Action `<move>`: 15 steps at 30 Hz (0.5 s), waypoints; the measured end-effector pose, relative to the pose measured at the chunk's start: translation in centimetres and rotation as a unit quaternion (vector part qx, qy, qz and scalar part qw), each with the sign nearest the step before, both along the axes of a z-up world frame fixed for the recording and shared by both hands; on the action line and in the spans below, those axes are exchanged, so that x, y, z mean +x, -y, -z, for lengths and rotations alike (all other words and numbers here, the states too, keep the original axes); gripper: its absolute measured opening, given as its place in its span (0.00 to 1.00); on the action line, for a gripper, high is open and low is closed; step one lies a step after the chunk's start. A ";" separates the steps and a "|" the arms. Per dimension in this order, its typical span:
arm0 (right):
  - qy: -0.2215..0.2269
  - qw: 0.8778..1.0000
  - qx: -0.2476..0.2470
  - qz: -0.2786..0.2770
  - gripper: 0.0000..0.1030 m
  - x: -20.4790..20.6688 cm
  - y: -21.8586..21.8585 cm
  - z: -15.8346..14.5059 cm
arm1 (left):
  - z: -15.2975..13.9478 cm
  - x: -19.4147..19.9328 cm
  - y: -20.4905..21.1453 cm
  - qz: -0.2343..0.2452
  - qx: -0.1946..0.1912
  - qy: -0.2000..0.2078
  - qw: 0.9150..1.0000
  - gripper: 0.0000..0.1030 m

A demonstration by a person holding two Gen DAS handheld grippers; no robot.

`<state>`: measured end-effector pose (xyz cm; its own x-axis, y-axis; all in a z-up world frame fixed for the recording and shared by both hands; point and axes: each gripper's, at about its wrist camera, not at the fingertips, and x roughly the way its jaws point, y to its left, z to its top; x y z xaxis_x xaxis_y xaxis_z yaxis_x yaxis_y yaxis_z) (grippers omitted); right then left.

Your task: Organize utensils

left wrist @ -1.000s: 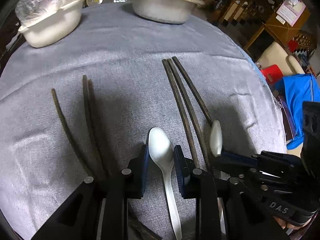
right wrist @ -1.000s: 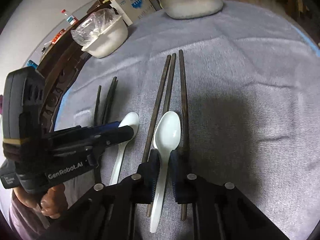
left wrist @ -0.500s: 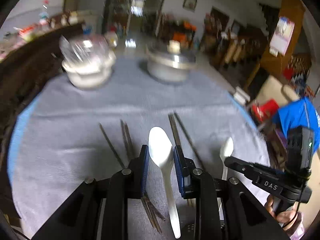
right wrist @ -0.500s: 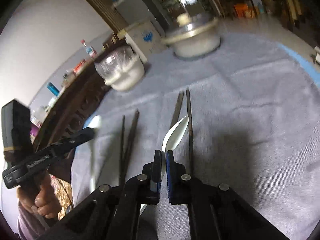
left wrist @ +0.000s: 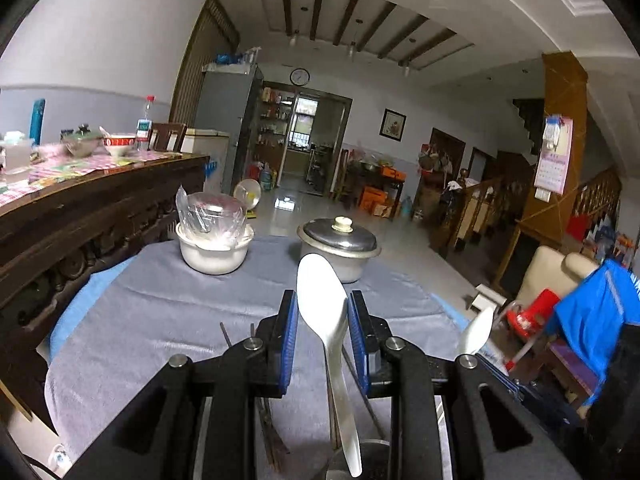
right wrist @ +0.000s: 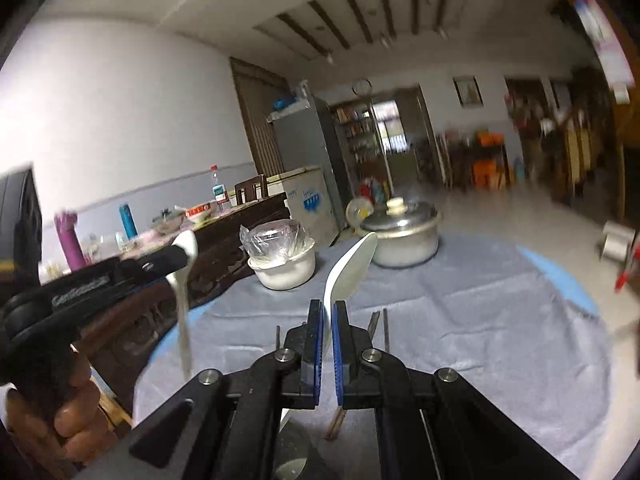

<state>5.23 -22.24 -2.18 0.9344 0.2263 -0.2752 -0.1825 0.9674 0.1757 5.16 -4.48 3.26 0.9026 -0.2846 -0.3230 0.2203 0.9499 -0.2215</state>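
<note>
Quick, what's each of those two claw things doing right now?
Left gripper: shut on a white spoon, lifted above the table.
Right gripper: shut on another white spoon, also lifted.

White spoon (right wrist: 351, 270) clamped between right gripper (right wrist: 327, 334) fingers (right wrist: 316, 336), above grey-clothed table (right wrist: 480, 320).

A round table (left wrist: 132, 332) carries everything, covered by a grey cloth (right wrist: 480, 320) with a blue layer showing under its edge; at the far side stands a lidded metal pot (left wrist: 339, 249); left of the pot, well apart, sits a white bowl (left wrist: 214, 251) with a clear plastic bag bunched in it; nearer than the pot, dark chopsticks (right wrist: 385, 328) lie flat on the cloth, pointing towards it, in two groups, their near ends hidden.
</note>
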 end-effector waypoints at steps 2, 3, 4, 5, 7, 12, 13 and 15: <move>0.007 1.000 -0.021 -0.002 0.05 -0.5 -1.2 0.3 | 0.8 -0.6 0.4 0.002 0.005 0.000 1.000 0.25; 0.013 0.999 -0.039 0.000 0.05 -0.8 -2.0 0.6 | 1.4 -0.6 0.5 0.007 0.000 -0.005 1.000 0.25; 0.015 0.999 -0.051 0.000 0.05 -0.9 -2.4 0.7 | 1.7 -0.5 0.7 0.010 -0.002 -0.008 1.000 0.25; 0.014 0.998 -0.068 0.000 0.05 -0.9 -3.0 1.1 | 2.1 -0.6 0.8 0.011 0.000 -0.008 1.000 0.26; 0.015 0.996 -0.084 0.004 0.05 -1.3 -3.3 1.8 | 3.0 -0.7 1.0 0.008 0.008 -0.008 1.000 0.26; 0.007 0.996 -0.093 0.006 0.05 -1.9 -3.1 3.1 | 4.7 -0.7 0.7 0.020 0.001 -0.020 1.000 0.26; 0.005 0.996 -0.093 0.004 0.05 -1.9 -2.9 3.3 | 4.9 -0.8 0.8 0.023 0.002 -0.021 1.000 0.26; 0.004 0.996 -0.092 0.002 0.05 -2.4 -2.7 3.4 | 5.2 -1.1 0.7 0.031 0.006 -0.025 0.999 0.26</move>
